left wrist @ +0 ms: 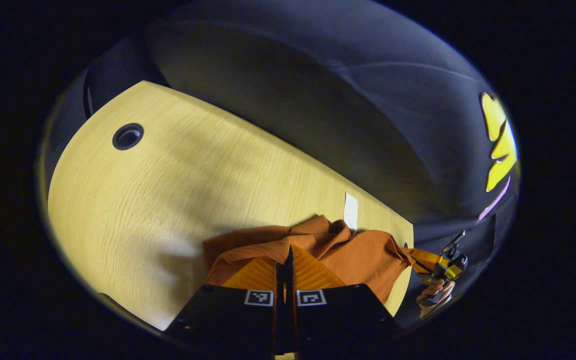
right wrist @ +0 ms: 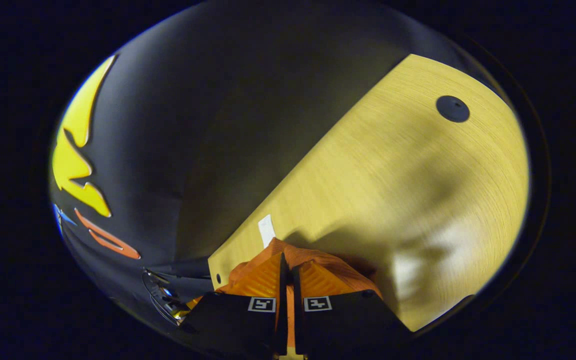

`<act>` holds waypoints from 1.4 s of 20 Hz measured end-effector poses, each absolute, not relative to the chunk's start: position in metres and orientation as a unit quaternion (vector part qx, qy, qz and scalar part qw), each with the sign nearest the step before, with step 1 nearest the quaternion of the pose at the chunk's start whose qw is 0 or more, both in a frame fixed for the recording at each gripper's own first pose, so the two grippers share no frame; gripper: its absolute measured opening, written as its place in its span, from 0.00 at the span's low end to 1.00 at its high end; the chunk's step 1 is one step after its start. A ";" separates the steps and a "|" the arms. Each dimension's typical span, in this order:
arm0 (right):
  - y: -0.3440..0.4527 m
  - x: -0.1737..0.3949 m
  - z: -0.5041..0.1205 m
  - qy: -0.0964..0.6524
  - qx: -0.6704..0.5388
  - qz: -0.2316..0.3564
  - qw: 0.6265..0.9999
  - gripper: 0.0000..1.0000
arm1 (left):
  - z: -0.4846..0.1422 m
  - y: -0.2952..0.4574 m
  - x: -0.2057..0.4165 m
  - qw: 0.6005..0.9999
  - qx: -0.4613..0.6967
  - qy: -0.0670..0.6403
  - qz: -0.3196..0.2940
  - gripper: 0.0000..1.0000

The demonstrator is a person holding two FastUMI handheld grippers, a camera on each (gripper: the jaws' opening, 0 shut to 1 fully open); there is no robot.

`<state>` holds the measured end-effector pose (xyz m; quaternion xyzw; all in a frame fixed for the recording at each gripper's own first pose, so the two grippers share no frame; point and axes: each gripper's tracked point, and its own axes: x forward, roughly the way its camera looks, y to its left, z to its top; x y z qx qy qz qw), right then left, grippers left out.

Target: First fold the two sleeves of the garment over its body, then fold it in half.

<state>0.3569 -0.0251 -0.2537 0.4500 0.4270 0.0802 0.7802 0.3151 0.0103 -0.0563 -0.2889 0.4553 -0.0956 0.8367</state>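
The orange ribbed garment (left wrist: 363, 255) lies bunched near the edge of the wooden table (left wrist: 168, 200). In the left gripper view my left gripper (left wrist: 288, 256) is shut, its fingers pressed together on a raised fold of the cloth. Farther right, my right gripper (left wrist: 445, 267), held by a hand (left wrist: 435, 291), pulls a corner of the garment out past the table edge. In the right gripper view my right gripper (right wrist: 288, 262) is shut on the garment (right wrist: 328, 262), with orange cloth showing between the fingers. The left gripper (right wrist: 165, 300) shows dimly at the lower left.
A white strip of tape (left wrist: 350, 210) (right wrist: 266, 230) is stuck to the table's far edge just behind the garment. A round cable hole (left wrist: 128, 136) (right wrist: 452, 108) sits far off on the table (right wrist: 418, 200). The black booth wall (left wrist: 343, 100) rises behind.
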 end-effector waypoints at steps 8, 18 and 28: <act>-0.033 0.354 -0.258 0.423 0.430 0.055 0.796 0.11 | -0.053 0.010 0.317 0.843 -0.290 0.445 -0.089 0.07; -0.018 0.358 -0.230 0.398 0.458 0.067 0.792 0.74 | -0.055 -0.020 0.327 0.819 -0.359 0.434 -0.106 0.77; -0.009 0.336 -0.162 0.333 0.341 0.109 0.872 0.79 | -0.021 -0.020 0.349 0.855 -0.349 0.365 -0.118 0.94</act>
